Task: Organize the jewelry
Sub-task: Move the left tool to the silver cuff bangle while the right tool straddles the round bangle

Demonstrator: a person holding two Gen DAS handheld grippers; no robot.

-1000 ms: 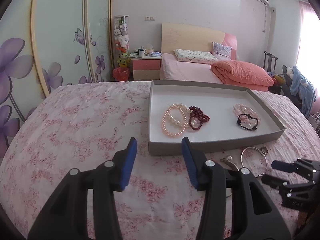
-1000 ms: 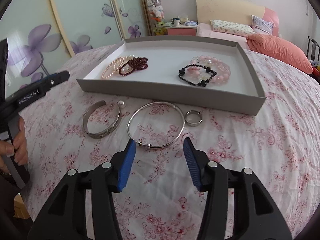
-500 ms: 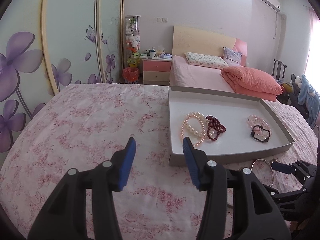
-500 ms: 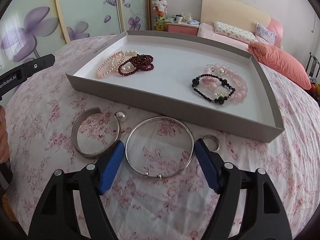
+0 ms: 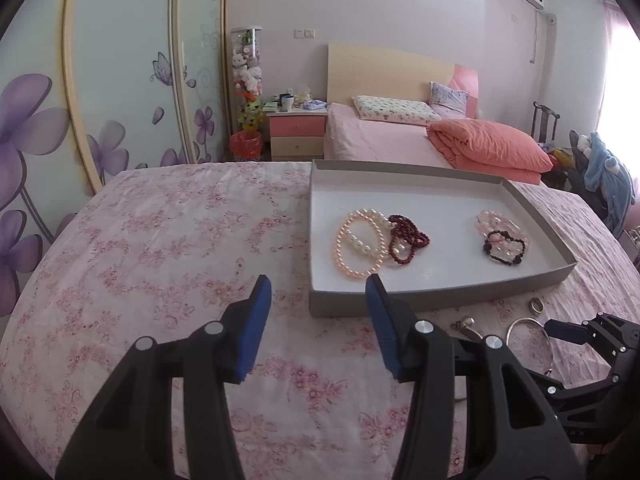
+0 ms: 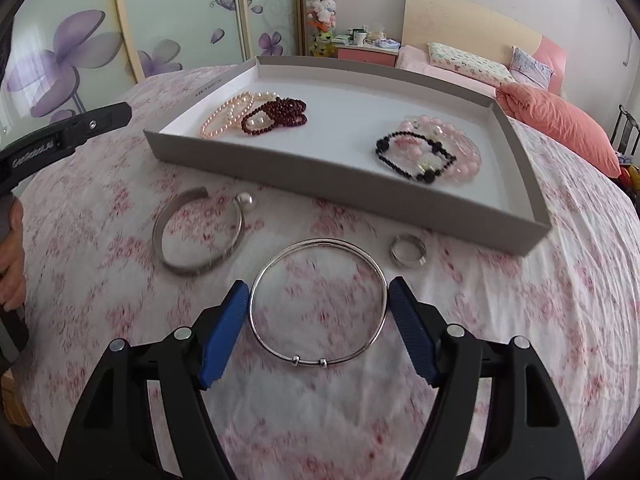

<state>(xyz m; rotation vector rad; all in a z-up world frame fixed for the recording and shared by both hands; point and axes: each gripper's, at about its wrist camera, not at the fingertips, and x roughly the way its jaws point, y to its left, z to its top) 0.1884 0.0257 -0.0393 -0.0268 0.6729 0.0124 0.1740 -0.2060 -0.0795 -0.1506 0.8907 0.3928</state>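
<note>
A grey tray point(image 6: 344, 194) point(image 5: 440, 298) on the floral cloth holds a pink pearl bracelet point(image 6: 226, 114), a dark red bead bracelet point(image 6: 276, 116), a black bead bracelet point(image 6: 414, 156) and a pale pink bead bracelet point(image 6: 460, 144). In front of the tray lie a thin silver bangle point(image 6: 318, 302), a silver cuff with a pearl end point(image 6: 196, 236) and a small silver ring point(image 6: 408, 250). My right gripper point(image 6: 318, 300) is open, its fingers on either side of the bangle. My left gripper point(image 5: 318, 296) is open and empty, left of the tray's near corner.
The table is covered by a pink floral cloth point(image 5: 160, 248). A bed point(image 5: 400, 136) with an orange quilt, a nightstand point(image 5: 296, 132) and a flowered wardrobe point(image 5: 80, 100) stand behind. The left gripper point(image 6: 60, 136) shows at the left edge of the right wrist view.
My right gripper has opened wider and moved forward so its fingers flank the thin bangle. My left gripper has shifted left, away from the tray front.
</note>
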